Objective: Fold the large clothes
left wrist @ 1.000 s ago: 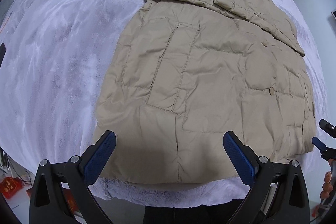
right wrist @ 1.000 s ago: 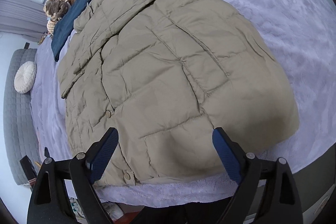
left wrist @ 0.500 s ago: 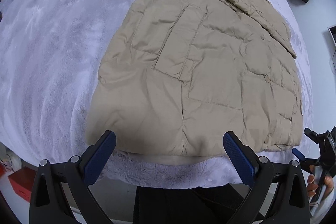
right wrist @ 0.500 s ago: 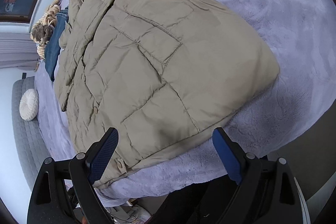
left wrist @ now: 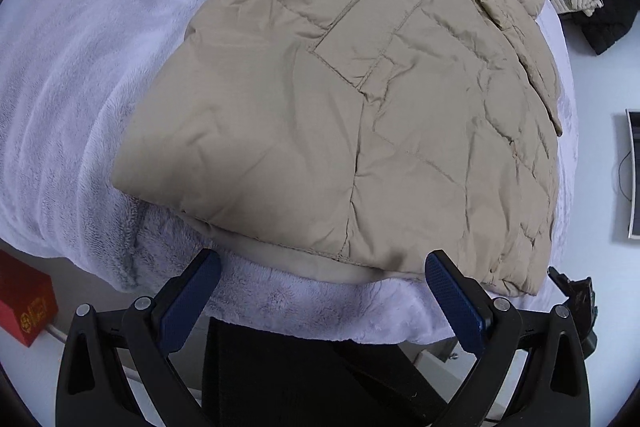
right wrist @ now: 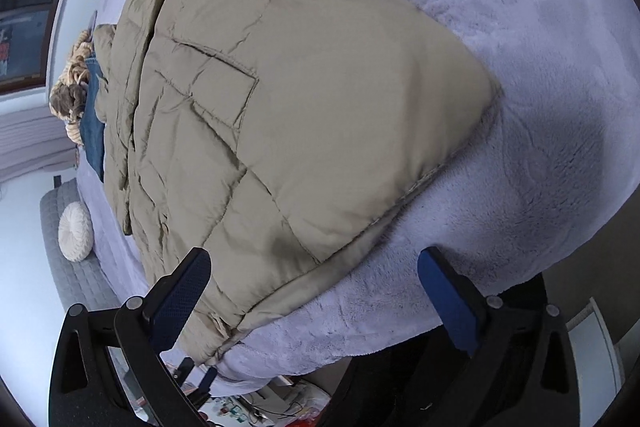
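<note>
Jacket [left wrist: 360,99] lies flat on the bed [left wrist: 80,67], just ahead of both tongs; left tongs [left wrist: 320,303] and right tongs [right wrist: 316,301] gape wide, holding nothing.

Bed w/ lavender fleece blanket [left wrist: 80,75]; grey sofa [right wrist: 68,267], round white cushion [right wrist: 75,231]; dark window [right wrist: 28,3].

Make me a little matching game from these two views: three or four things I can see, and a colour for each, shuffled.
Things:
1. puffer jacket
2. blanket
3. round cushion
4. box

Colours:
a. red
b. beige
c. cream white
d. pale lilac

Pairs: 1-b, 2-d, 3-c, 4-a
</note>
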